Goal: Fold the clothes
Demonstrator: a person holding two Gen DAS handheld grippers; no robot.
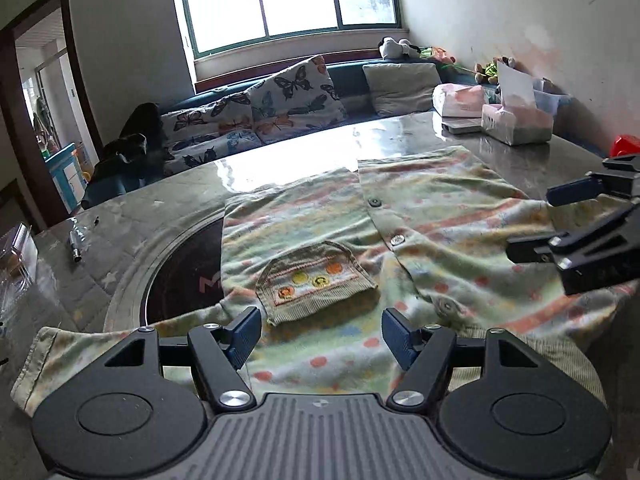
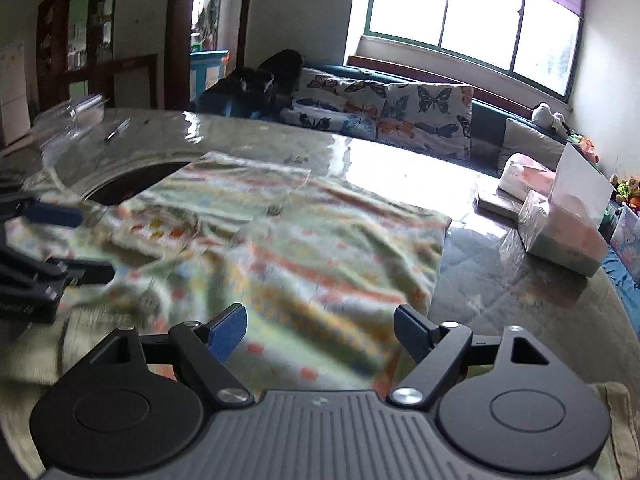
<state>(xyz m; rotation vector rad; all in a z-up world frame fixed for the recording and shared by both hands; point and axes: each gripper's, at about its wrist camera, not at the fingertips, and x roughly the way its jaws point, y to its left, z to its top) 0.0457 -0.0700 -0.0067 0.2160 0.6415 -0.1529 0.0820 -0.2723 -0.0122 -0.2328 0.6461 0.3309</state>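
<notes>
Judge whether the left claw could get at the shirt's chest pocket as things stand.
Probably yes. The left claw is open with nothing between its pads, and the pocket lies flat on the shirt just ahead of it, uncovered. The right claw hovers off to the side, clear of that path.

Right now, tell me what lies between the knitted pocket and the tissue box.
In the left wrist view, from the pocket: the cardigan's button placket and right front, then bare glossy table up to the tissue box.

A home living room. A window seat [image 1: 352,80] carries butterfly cushions [image 1: 296,92] and soft toys [image 1: 396,46]. Tissue boxes [image 1: 516,122] stand on the counter [image 1: 120,216].
</notes>
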